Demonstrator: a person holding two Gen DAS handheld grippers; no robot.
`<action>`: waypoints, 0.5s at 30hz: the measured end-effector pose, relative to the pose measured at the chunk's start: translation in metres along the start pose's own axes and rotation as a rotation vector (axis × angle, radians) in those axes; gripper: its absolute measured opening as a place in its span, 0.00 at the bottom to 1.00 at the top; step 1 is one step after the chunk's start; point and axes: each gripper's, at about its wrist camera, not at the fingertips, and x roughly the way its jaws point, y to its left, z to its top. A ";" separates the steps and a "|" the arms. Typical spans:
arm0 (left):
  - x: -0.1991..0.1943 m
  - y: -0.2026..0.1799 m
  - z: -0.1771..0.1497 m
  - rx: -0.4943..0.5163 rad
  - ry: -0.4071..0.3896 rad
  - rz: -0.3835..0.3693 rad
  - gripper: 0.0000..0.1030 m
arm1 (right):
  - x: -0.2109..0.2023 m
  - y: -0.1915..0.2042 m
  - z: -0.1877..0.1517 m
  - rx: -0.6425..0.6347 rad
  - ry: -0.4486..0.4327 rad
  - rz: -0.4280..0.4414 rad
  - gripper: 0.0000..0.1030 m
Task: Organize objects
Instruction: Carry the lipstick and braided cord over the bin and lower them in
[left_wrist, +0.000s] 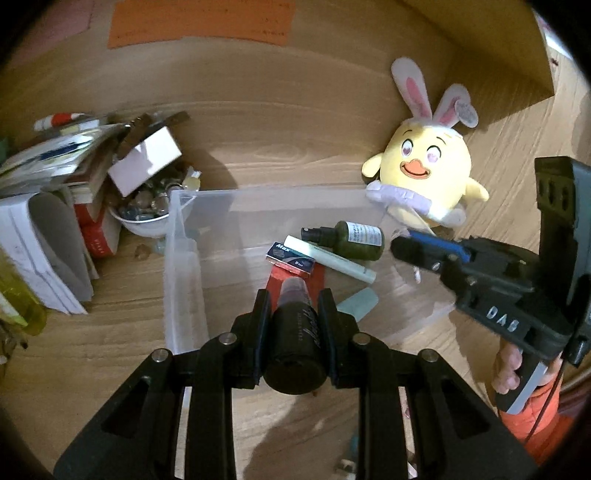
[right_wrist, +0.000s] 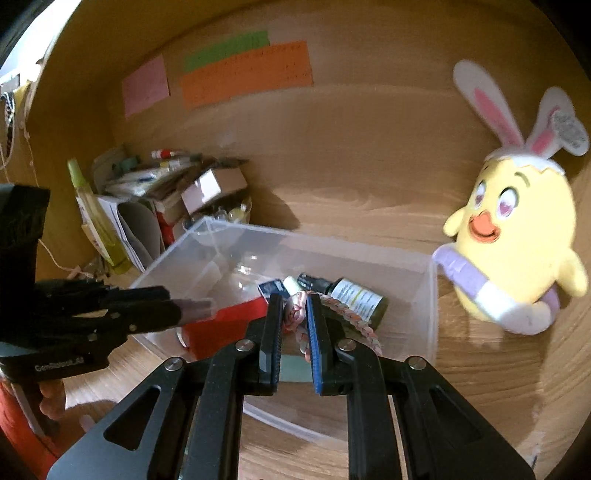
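The left claw (left_wrist: 293, 295) is pinching a black bottle (left_wrist: 293, 339) over the clear box (left_wrist: 184, 258), while the right claw (right_wrist: 294, 306) is squeezing a braided cord (right_wrist: 351, 317) above it; both claws are crowding together, so a collision may be knocking something onto the worktop (left_wrist: 110, 350)

"Max" on small box (left_wrist: 290, 257); "DAB" on right tongs (left_wrist: 417, 251)

Yellow plush chick (left_wrist: 424, 173), dark green bottle (left_wrist: 354, 240), pink-white braided cord (right_wrist: 347, 314).
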 end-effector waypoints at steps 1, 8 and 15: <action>0.003 0.000 0.000 -0.002 0.004 -0.011 0.24 | 0.003 -0.001 -0.001 -0.001 0.010 -0.003 0.11; 0.018 0.001 0.000 0.002 0.034 -0.024 0.24 | 0.025 -0.002 -0.008 -0.010 0.075 -0.016 0.11; 0.021 0.000 0.000 0.010 0.035 -0.025 0.24 | 0.035 0.000 -0.010 -0.023 0.110 -0.022 0.11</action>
